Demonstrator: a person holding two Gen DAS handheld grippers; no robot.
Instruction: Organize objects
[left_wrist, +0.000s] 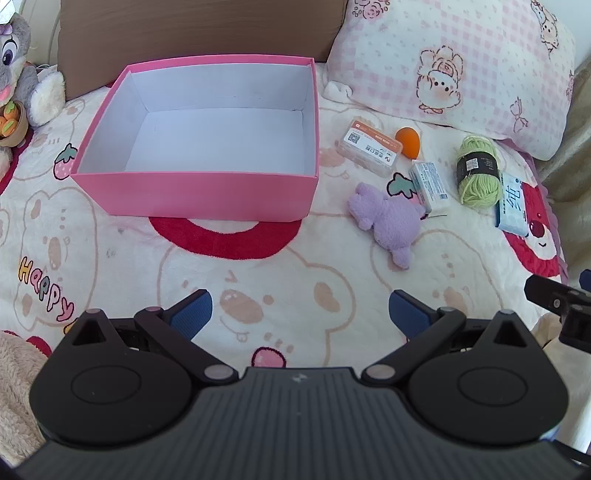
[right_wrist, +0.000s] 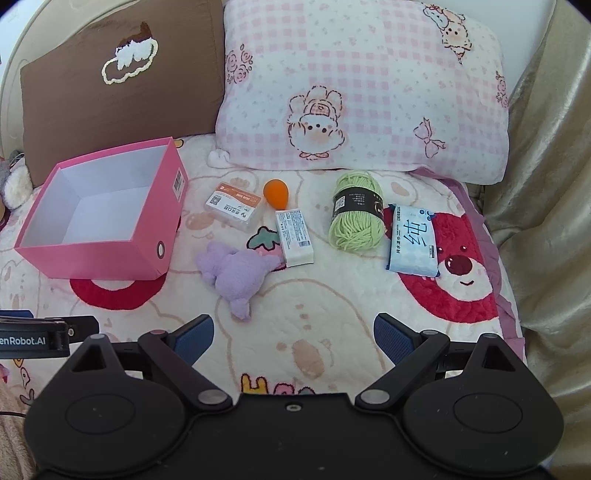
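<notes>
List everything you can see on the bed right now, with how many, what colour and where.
box: one, pink outside, white inside, empty, left on the blanket
clear case: one, orange label, right of the box
egg-shaped sponge: one, orange, beside the case
plush toy: one, lilac, in front of the case
small pack: one, white, next to the plush
yarn ball: one, light green, black band, centre right
tissue pack: one, pale blue, far right
pillow: one, pink check, behind the items
cushion: one, brown, behind the box
stuffed rabbit: one, grey, far left
left gripper: open, holding nothing
right gripper: open, holding nothing
</notes>
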